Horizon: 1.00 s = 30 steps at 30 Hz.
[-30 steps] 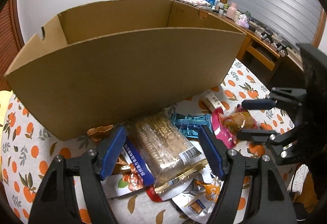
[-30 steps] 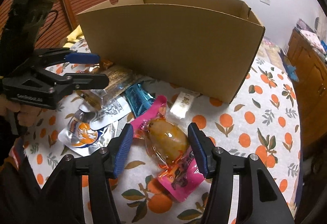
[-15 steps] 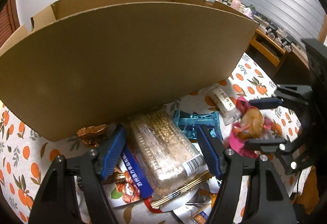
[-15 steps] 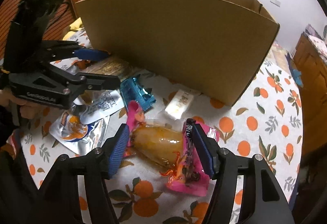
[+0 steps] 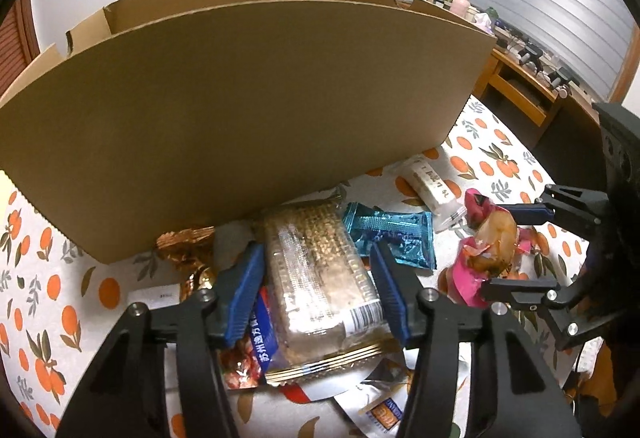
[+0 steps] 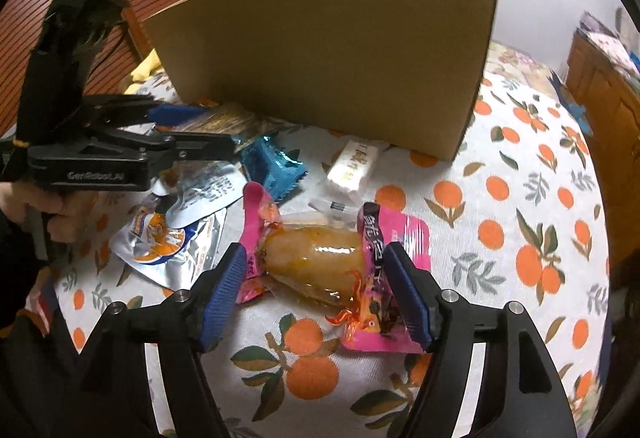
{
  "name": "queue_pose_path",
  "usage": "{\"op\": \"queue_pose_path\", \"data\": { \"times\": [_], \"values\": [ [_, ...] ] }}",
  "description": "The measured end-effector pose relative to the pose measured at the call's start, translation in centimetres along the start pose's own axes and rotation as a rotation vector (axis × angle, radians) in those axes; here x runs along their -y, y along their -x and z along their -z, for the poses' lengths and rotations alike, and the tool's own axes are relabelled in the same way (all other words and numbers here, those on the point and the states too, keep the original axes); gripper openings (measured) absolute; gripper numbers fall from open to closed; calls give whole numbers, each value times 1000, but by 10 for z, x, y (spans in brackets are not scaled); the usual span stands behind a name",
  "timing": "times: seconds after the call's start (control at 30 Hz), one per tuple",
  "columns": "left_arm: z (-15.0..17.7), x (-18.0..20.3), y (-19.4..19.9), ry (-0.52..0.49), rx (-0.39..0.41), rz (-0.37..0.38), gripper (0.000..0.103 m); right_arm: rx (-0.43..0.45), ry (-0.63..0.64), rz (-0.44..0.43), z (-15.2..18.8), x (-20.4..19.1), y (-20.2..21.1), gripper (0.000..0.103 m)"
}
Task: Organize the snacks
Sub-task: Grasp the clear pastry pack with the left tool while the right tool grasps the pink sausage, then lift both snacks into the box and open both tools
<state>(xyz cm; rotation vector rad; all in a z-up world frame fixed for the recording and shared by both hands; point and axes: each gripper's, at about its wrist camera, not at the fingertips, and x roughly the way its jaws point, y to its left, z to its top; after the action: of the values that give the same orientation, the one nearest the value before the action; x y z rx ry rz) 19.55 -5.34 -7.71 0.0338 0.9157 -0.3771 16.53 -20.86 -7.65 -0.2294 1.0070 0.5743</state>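
Note:
A large open cardboard box (image 5: 248, 110) stands on the table; it also shows in the right wrist view (image 6: 340, 54). My left gripper (image 5: 320, 286) is open, its fingers on either side of a clear packet of brown snack bars (image 5: 316, 270). My right gripper (image 6: 316, 286) is open around a pink packet holding a glazed brown piece (image 6: 320, 262), which also shows in the left wrist view (image 5: 488, 250). The left gripper appears in the right wrist view (image 6: 192, 134), the right gripper in the left wrist view (image 5: 520, 246).
Loose snacks lie in front of the box: a blue foil packet (image 5: 392, 234), a white bar (image 6: 356, 166), a silver pouch (image 6: 168, 238), a gold wrapper (image 5: 184, 242). The tablecloth (image 6: 520, 198) has an orange print. A wooden desk (image 5: 520, 94) stands at the right.
Both grippers have moved forward and lower over their packets. The box looms larger. The right gripper's fingers now straddle the pink packet more closely.

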Motion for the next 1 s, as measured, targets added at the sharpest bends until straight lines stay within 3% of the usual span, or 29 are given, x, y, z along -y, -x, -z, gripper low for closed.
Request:
{"op": "queue_pose_path", "data": {
  "times": [0.13, 0.2, 0.27, 0.37, 0.6, 1.0],
  "values": [
    [0, -2, -5, 9, -14, 8, 60, 15, -25, 16, 5, 0, 2, 77],
    [1, -1, -7, 3, -19, 3, 57, 25, -34, 21, 7, -2, 2, 77],
    [3, 1, -7, -9, -22, -10, 46, 36, -41, 22, 9, -1, 2, 77],
    [6, 2, -2, -15, -15, 0, 44, 48, -48, 27, 12, -2, 3, 75],
    [10, 2, 13, -11, 16, 4, 44, 58, -58, 23, 16, -1, 9, 66],
    [11, 14, 34, -30, 66, 11, 44, 81, -81, 40, 23, -7, 15, 64]
  ]
}}
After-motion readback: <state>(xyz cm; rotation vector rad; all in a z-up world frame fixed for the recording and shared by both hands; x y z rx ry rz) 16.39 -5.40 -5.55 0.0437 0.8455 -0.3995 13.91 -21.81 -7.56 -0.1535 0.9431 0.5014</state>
